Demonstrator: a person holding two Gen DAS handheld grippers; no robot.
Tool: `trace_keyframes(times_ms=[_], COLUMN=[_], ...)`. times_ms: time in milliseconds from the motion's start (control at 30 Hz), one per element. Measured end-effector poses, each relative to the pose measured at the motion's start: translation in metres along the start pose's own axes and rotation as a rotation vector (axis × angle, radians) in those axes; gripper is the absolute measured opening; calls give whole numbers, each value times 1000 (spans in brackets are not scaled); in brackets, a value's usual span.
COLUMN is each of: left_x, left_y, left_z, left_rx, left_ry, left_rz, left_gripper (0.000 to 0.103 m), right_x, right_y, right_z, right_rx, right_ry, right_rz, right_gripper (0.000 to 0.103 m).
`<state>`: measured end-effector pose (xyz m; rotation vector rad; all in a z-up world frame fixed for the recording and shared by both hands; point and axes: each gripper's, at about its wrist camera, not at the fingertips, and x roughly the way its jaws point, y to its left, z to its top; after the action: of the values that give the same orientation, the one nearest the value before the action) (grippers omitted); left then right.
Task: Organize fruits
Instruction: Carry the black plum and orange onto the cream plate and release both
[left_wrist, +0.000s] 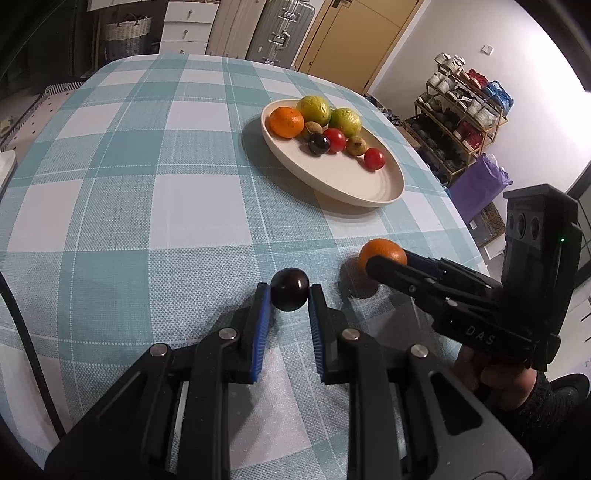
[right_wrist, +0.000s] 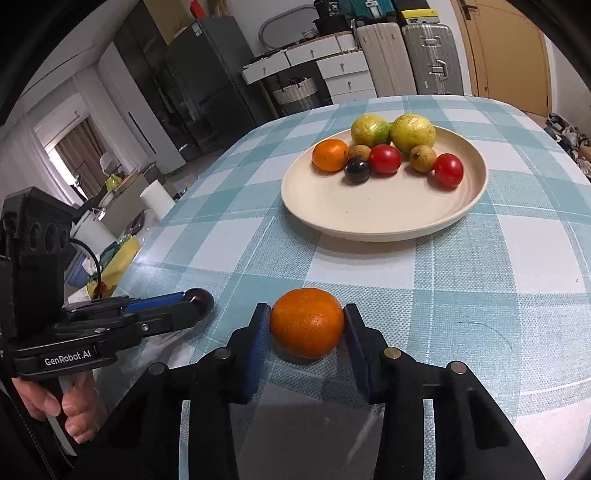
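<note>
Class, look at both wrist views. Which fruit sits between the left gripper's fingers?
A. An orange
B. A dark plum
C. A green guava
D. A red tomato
B: the left gripper is closed on the dark plum, while the orange sits in the right gripper.

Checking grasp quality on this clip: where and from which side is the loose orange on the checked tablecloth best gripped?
Grip the round orange citrus fruit across its widest middle, coming from the near side, angled down. It is a ball resting on the checked tablecloth with both flanks free; the right gripper brackets it exactly so.
</note>
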<state>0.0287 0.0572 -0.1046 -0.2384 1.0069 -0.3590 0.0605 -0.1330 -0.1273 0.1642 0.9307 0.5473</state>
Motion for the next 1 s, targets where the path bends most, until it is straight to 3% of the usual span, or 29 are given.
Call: trace_keyframes(times_ms=[567, 1000], left_x=[10, 12], left_y=[-23, -27], left_z=[34, 88], left_rx=[24, 8], left_ry=[-2, -39], left_rz=[19, 3], left_gripper=[18, 18], right_x=[-23, -26], right_y=[-14, -26], right_z=[7, 46], right_rx=[-2, 6], right_ry=[-68, -92], right_rz=[62, 80], right_gripper=[41, 41])
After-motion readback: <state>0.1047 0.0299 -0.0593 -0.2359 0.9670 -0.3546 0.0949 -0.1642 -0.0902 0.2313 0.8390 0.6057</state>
